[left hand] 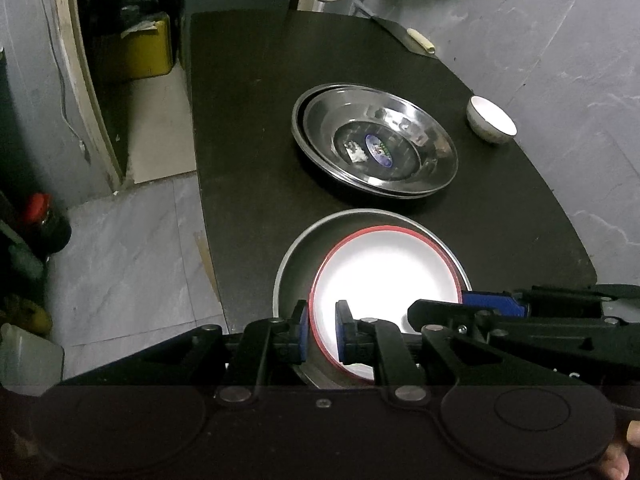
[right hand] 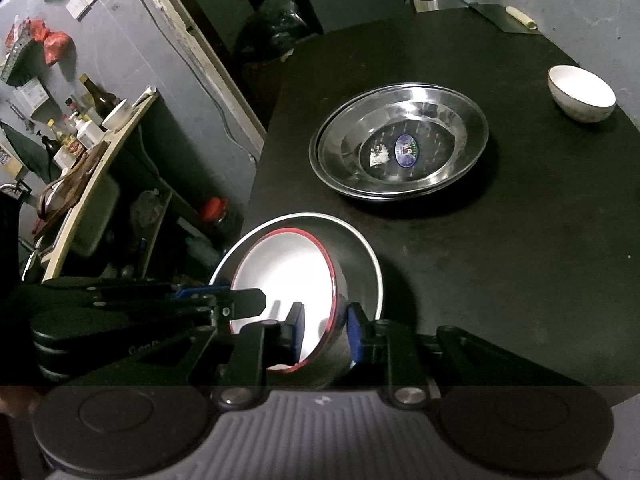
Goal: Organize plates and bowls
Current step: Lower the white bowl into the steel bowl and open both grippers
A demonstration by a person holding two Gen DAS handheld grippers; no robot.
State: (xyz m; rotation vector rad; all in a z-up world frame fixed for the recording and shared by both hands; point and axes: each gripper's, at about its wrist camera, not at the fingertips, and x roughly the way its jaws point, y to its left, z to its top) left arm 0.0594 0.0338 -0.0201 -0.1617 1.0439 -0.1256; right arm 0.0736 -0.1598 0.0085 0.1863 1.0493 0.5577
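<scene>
At the near edge of the dark table (left hand: 256, 128), we see the left gripper (left hand: 322, 330) with its blue pads narrowly parted, astride the rim of a red-rimmed white plate (left hand: 384, 272). The right gripper (right hand: 326, 332) straddles the opposite rim likewise; whether either pad presses the rim, we cannot tell. The plate lies tilted inside a grey metal pan (left hand: 292, 264). Beyond stand stacked steel basins (left hand: 376, 140). Farther right sits a small white bowl (left hand: 491, 119), well apart.
</scene>
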